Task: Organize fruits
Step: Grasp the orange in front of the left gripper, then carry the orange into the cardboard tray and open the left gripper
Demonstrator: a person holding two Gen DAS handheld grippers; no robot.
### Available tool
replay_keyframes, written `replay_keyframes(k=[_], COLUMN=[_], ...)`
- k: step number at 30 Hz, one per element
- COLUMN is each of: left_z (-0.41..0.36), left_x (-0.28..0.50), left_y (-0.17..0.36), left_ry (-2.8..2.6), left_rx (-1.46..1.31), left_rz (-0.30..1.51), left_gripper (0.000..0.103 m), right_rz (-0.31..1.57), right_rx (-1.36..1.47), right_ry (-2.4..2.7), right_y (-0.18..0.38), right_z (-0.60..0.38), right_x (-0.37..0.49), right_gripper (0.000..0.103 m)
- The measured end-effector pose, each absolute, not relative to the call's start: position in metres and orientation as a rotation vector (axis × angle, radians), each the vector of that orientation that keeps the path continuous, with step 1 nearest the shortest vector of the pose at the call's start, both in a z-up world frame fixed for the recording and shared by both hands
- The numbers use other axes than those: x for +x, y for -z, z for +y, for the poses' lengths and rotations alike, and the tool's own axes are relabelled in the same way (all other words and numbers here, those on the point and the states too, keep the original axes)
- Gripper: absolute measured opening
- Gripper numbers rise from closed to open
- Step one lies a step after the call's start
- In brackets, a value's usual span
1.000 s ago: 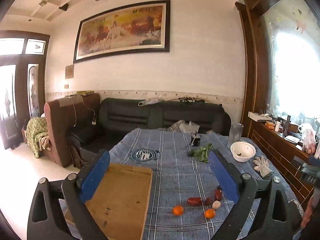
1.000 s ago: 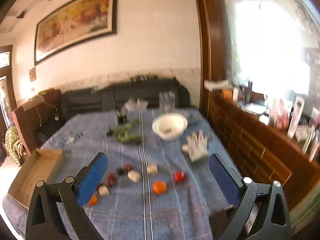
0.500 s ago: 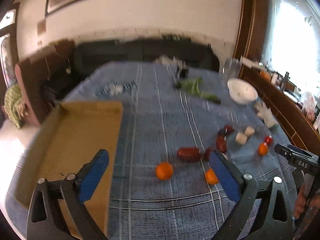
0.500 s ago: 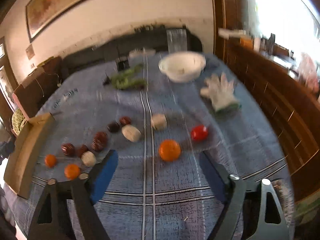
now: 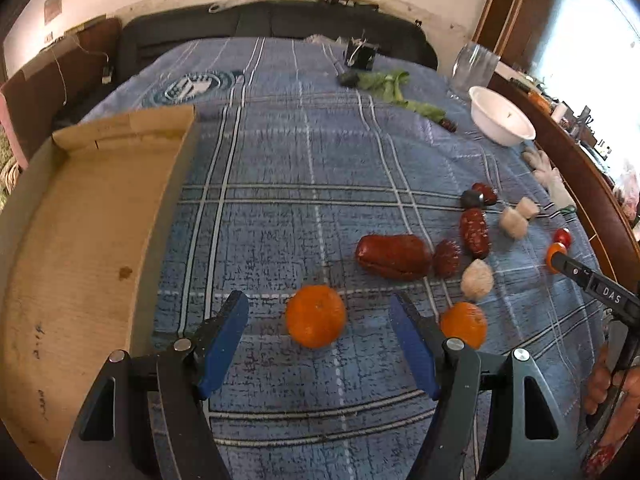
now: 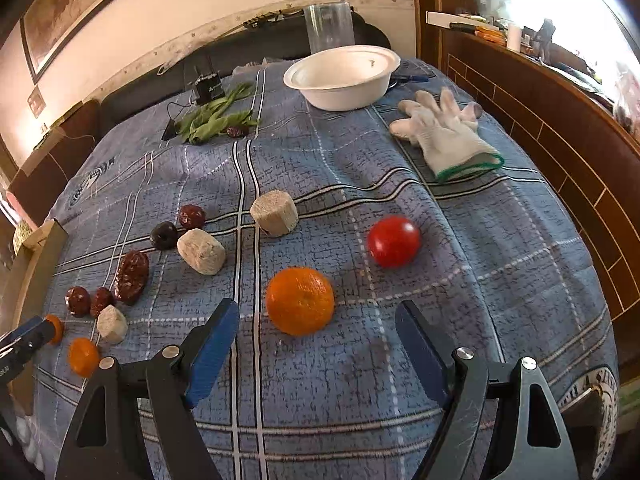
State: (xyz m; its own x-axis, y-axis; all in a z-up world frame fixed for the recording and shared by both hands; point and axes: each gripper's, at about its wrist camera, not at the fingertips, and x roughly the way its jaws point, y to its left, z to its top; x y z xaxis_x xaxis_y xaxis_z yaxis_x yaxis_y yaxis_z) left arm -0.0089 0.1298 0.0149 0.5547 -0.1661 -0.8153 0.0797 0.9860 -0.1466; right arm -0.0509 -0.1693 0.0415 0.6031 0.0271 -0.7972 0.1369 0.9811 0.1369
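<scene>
The left gripper (image 5: 318, 334) points down at the table (image 5: 304, 184), fingers closing with an orange (image 5: 315, 315) between them, untouched, just right of the box (image 5: 80, 248). The right gripper (image 6: 318, 342) holds its fingers apart around another orange (image 6: 300, 301), clear of it, beside the tomato (image 6: 393, 241).

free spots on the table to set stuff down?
Bare blue plaid cloth between the cardboard tray and the green leaves; tray floor also bare. Crowded: the dark red dates and orange tangerines cluster.
</scene>
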Motion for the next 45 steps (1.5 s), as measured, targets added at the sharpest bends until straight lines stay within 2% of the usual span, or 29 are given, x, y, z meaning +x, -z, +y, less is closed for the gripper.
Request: replay_keyframes(k=[3, 5, 6, 7, 8, 9, 10, 19, 29, 38, 45], left_z=[0.128, 0.125, 0.123, 0.121, 0.119, 0.117, 0.115, 0.135, 0.209, 0.322, 0.351], left_x=[-0.006, -0.007, -0.007, -0.008, -0.008, -0.008, -0.009, -0.023, -0.065, -0.106, -0.12], left_y=[-0.01, -0.01, -0.01, -0.01, -0.01, -0.01, -0.01, -0.03, -0.072, -0.049, -0.034], left_ry=[0.139, 0.134, 0.132, 0.123, 0.109, 0.098, 0.098, 0.138, 0.018, -0.236, -0.289], left_rx=[-0.083, -0.064, -0.056, -0.04, -0.015, 0.013, 0.029, -0.071, -0.151, -0.262, -0.301], left_rz=[0.98, 0.979, 0.972, 0.965, 0.961, 0.957, 0.953, 0.913, 0.806, 0.86, 0.88], left_gripper=[0.072, 0.071, 0.066, 0.053, 0.045, 0.028, 0.028, 0.028, 0.028, 0.028, 0.028], right_rz=[0.94, 0.953, 0.953, 0.951, 0.95, 0.95, 0.948, 0.932, 0.877, 0.916, 0.97], right_rx=[0.177, 0.17, 0.161, 0.152, 0.143, 0.137, 0.134, 0.167, 0.113, 0.027, -0.124], right_ry=[0.059, 0.056, 0.061, 0.066, 0.066, 0.067, 0.063, -0.007, -0.344, -0.735, -0.832], right_y=[-0.038, -0.035, -0.035, -0.035, -0.035, -0.035, -0.035, -0.052, -0.099, -0.102, -0.072], right_z=[-0.166, -0.164, -0.163, -0.162, -0.16, -0.159, -0.158, -0.142, -0.026, 0.128, 0.212], right_x=[-0.042, -0.038, -0.036, -0.036, -0.035, -0.035, -0.035, -0.052, -0.08, -0.104, -0.113], right_gripper=[0.077, 0.065, 0.063, 0.057, 0.047, 0.042, 0.037, 0.037, 0.037, 0.038, 0.038])
